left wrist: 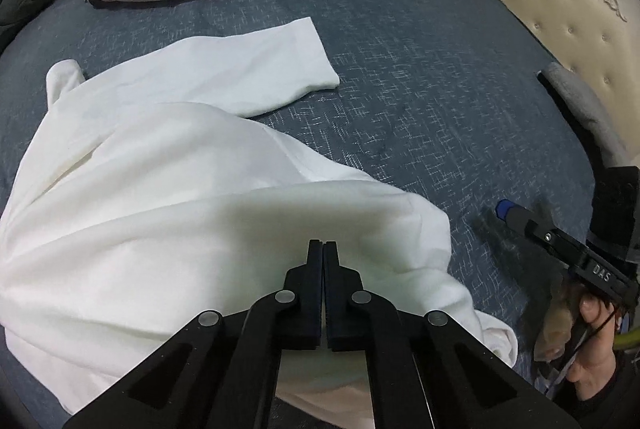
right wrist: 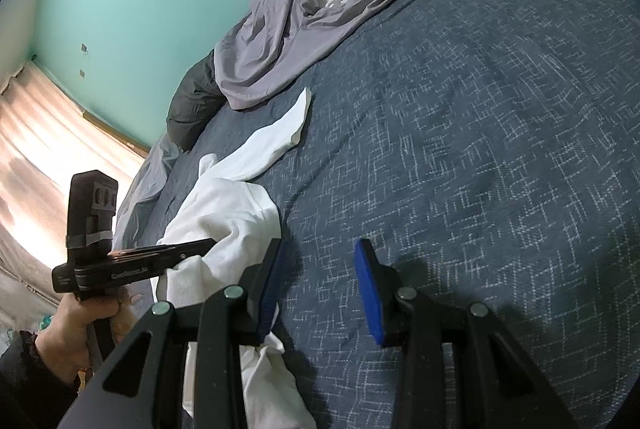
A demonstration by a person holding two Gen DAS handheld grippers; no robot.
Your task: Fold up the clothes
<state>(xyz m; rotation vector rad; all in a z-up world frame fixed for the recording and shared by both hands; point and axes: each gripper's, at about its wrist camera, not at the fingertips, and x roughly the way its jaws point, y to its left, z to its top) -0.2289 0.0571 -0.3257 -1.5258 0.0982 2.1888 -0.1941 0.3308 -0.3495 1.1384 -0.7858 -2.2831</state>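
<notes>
The left gripper [left wrist: 323,243] is closed with nothing visible between its fingers, just above the white shirt [left wrist: 168,189] on the bed [left wrist: 420,89], while the right gripper [right wrist: 320,249], partly open and empty, hovers beside the shirt's edge.

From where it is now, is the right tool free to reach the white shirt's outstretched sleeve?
Probably yes. The right tool is open and empty over bare bedspread, and nothing lies between it and the sleeve; the left tool sits off to the side.
</notes>
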